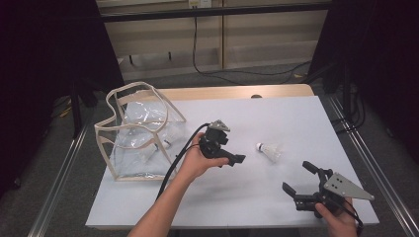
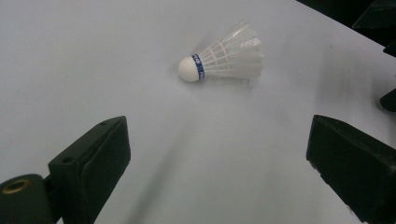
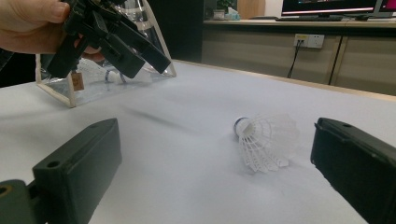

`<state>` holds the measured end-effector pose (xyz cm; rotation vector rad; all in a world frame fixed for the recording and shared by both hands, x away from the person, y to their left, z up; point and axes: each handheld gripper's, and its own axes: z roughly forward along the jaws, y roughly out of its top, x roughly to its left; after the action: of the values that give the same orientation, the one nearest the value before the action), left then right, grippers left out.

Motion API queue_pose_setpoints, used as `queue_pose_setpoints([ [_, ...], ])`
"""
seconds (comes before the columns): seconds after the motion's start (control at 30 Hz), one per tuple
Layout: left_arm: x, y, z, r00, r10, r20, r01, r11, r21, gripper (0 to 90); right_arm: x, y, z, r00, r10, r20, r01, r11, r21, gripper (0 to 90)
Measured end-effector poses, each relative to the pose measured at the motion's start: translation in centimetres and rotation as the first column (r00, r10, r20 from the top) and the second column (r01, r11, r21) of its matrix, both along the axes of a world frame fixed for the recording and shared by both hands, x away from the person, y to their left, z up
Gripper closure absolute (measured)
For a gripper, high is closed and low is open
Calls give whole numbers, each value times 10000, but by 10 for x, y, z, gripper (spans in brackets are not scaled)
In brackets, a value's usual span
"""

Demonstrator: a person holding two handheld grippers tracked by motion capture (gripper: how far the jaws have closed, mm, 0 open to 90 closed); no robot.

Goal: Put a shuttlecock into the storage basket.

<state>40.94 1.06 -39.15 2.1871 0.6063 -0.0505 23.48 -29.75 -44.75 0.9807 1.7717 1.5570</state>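
Shuttlecock [image 1: 269, 151]: judged very light, feathers fragile; lay on its side at 3 o'clock of left gripper [image 1: 232, 159].
Grasp: cork head [image 2: 189, 69] advised.
Jaws: both grippers spread wide, empty; right gripper [image 1: 299, 178] at 5 o'clock of shuttlecock.

a clear plastic bag [image 1: 138, 118] with beige trim stands open, well to the left of the left gripper [image 1: 231, 152] fingers [image 1: 237, 159]; a small brown tag [image 3: 77, 80] hangs on its wall. a white sheet [image 1: 276, 118] lies under both sets of fingers, its wooden table edge [image 1: 237, 92] beyond them. far past the right gripper [image 1: 296, 176] fingers [image 1: 311, 169], a wall socket [image 3: 310, 40] and a monitor [image 3: 327, 7].
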Motion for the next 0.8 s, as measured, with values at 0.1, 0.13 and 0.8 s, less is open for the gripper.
queue_pose_setpoints([
  [0.1, 1, -1, -1, 10000, 34, 18, -34, 10000, -32, 66, 0, 0, 0, 10000, 3, -5, -3, 10000, 19, 17],
  [0.13, 1, -1, -2, 10000, 50, 22, -50, 10000, -55, 66, 0, 0, 0, 10000, 11, -7, -11, 10000, 17, 17],
  [0.8, 2, -11, -8, 10000, 18, 50, -17, 9999, -166, 66, 0, 0, 0, 10000, 2, 8, -2, 10000, 15, 17],
])
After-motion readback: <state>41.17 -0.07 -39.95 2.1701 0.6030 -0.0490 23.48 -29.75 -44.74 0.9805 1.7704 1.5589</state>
